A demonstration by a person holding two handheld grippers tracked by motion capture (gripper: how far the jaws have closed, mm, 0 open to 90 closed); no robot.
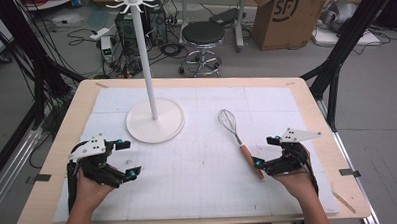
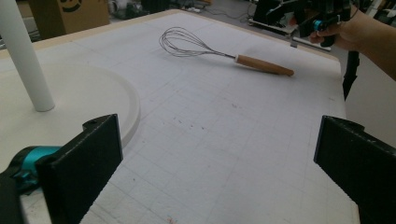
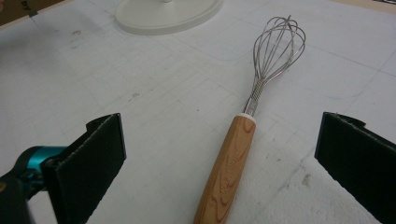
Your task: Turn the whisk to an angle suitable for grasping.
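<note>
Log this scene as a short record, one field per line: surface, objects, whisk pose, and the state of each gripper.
surface: white gridded mat on a wooden table
objects: whisk; white rack stand with an upright pole
whisk pose: lying flat on the mat, wire head away from the person, wooden handle toward the right gripper
left gripper: open, holding nothing, near the stand's round base
right gripper: open, jaws either side of the handle end, not closed on it

Cardboard box (image 1: 288, 14) on floor beyond table: black "SF" logo. Whisk handle (image 3: 226, 168) imprint unreadable.
</note>
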